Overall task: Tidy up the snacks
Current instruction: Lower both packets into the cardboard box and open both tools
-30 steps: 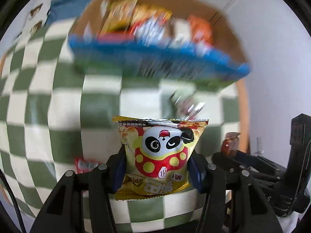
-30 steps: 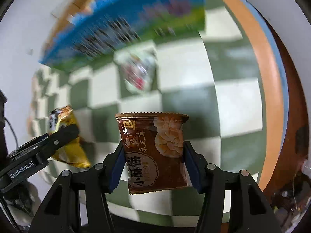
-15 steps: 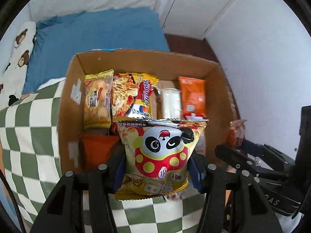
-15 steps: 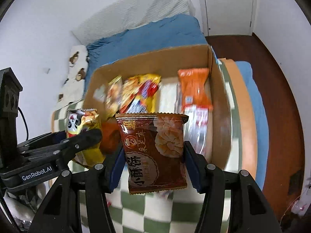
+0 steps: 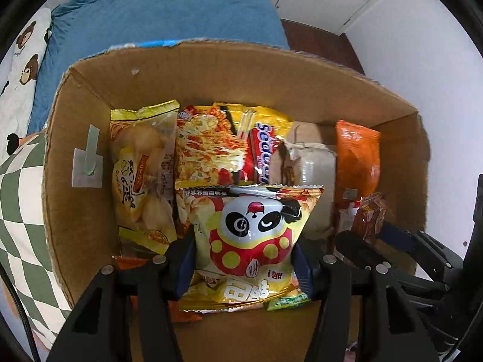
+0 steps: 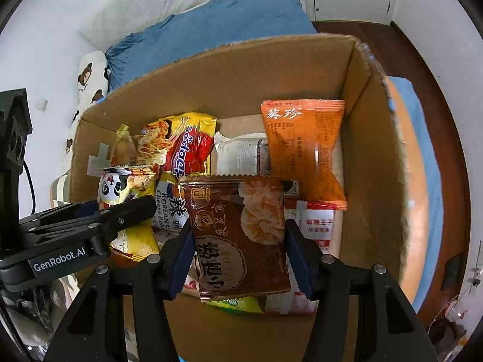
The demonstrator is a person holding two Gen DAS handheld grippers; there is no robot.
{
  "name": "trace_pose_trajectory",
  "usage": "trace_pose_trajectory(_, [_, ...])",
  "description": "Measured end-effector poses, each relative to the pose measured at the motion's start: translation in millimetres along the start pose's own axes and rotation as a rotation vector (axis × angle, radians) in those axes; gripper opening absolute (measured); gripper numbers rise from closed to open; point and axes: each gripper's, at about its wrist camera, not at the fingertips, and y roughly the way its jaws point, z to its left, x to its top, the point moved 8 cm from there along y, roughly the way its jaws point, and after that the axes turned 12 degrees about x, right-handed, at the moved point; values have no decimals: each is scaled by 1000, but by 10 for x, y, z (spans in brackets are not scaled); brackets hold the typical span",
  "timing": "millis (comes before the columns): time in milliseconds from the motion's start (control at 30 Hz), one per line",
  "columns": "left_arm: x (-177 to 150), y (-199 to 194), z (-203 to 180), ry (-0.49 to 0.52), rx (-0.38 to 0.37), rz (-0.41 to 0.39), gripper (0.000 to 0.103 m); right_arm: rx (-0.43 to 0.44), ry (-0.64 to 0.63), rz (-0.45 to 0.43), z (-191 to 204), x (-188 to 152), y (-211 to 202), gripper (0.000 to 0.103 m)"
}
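Note:
My left gripper [image 5: 243,259] is shut on a yellow panda snack bag [image 5: 250,241] and holds it over the open cardboard box [image 5: 78,157]. My right gripper [image 6: 237,250] is shut on a brown pastry packet [image 6: 238,235], also over the box [image 6: 371,157]. The panda bag [image 6: 120,187] and left gripper show at the left of the right wrist view. The brown packet [image 5: 369,214] shows at the right of the left wrist view. Several snack packets stand in the box: a yellow crisps bag [image 5: 142,169], a noodle pack [image 5: 208,147], an orange packet [image 6: 305,147].
The box sits on a green-and-white checked cloth [image 5: 18,199]. A blue bed cover [image 5: 157,15] and a bear-print pillow [image 5: 21,48] lie behind it. A white wall [image 5: 422,45] stands to the right, and dark wooden floor [image 6: 422,60] shows beyond.
Both grippers have moved forward from above the checked cloth to over the open box, each still holding its packet. The box now fills both views.

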Motion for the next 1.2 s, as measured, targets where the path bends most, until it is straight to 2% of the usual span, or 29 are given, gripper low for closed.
trace_pose_trajectory(67, [-2,57,49,-11,14,14,54,9,-1,14,6,8,83,60])
trace_pose_trajectory(100, [2,74,73,-17,26,17,57,13,9,35,-2,2,138,61])
trace_pose_trajectory(133, [8,87,92,-20,32,15,65,4,8,57,-8,-14,168,62])
trace_pose_trajectory(167, [13,94,115,-22,42,12,71,-19,-1,75,-24,-17,214,70])
trace_pose_trajectory(200, [14,93,128,-24,48,7,82,-28,-2,75,-38,-18,229,84])
trace_pose_trajectory(233, [14,87,136,-23,53,2,88,-32,-5,74,-43,-17,239,90])
trace_pose_trajectory(500, [3,-60,160,-29,64,-41,89,-81,-34,50,-62,-42,141,93])
trace_pose_trajectory(767, [-163,-378,284,-48,108,-133,89,-130,-64,-4,-41,-186,-167,93])
trace_pose_trajectory(1200, [-753,-1082,190,-32,184,-406,89,-201,-148,-191,162,-646,-915,95])
